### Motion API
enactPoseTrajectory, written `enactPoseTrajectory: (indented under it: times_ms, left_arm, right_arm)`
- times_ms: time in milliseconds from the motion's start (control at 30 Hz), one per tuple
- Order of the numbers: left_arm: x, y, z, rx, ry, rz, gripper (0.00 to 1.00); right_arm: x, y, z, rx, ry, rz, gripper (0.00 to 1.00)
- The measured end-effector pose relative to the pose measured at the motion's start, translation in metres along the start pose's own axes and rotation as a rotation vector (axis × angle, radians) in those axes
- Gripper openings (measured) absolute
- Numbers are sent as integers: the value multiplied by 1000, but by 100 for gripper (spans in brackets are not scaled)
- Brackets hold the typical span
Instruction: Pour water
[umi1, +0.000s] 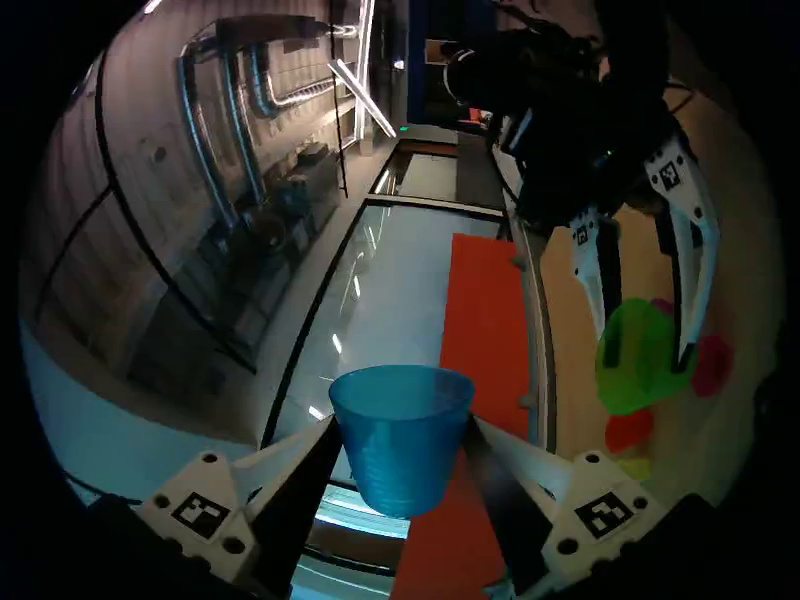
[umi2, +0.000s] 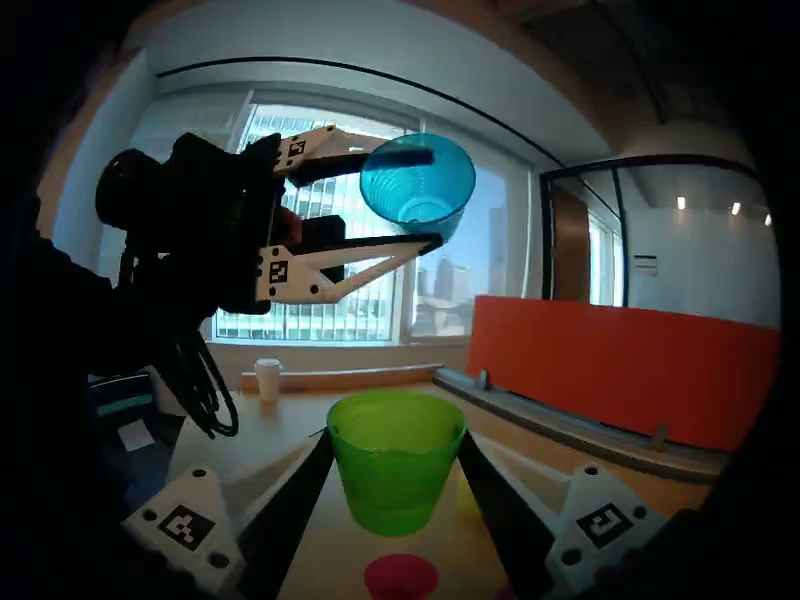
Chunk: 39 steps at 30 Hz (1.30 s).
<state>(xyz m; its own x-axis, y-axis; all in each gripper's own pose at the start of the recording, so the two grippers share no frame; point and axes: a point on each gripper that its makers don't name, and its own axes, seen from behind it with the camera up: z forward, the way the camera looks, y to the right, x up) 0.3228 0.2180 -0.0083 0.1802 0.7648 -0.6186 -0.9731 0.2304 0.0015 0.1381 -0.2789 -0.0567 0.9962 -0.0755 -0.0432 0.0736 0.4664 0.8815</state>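
At the left of the right gripper view, the left hand-held gripper (umi2: 432, 197) hangs high in front of the window (umi2: 330, 320). Its fingers are drawn in narrow on the blue cup (umi2: 418, 185), one pressing the wall from above and one from below. That cup lies tipped on its side with its mouth turned toward the camera, and I cannot tell whether water is in it or leaving it. Lower down, a white paper cup (umi2: 268, 380) stands at the far edge of the bench (umi2: 260, 425), well apart from the rest. In the middle, the right hand-held gripper (umi2: 395, 445) grips the green cup (umi2: 396, 485) upright between both fingers, mouth open upward, well below the blue one. I cannot tell whether its base rests on the bench. An orange partition (umi2: 620, 370) runs along the right. The main risk, as I judge it, is the height between the two cups: a stream falling that far could drift past the green rim or splash out onto the bench. Tipping too fast would make this worse. The tapered blue cup could also slide out of its two-point grip as it turns, and any sway of the green cup would move the target.
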Motion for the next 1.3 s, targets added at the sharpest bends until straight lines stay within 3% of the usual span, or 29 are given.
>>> enactPoseTrajectory:
  times_ms: [233, 567, 800, 1200, 1300]
  left_arm:
    - [-7, -2, 2, 1, -2, -188, 83]
    - [-18, -6, -1, -2, -14, -497, 83]
    - [-25, -7, -1, 0, -18, -658, 83]
    - [-50, 0, 0, -22, -48, -1049, 83]
    - [-57, 3, -1, -23, -51, -1122, 83]
  right_arm:
    - [4, 1, -2, -7, 10, 2, 90]
    - [8, 3, -5, -15, 20, 3, 90]
    - [14, 4, -10, -22, 34, 2, 89]
    - [24, 1, -16, -32, 45, -6, 90]
    - [26, 1, -16, -36, 47, -7, 89]
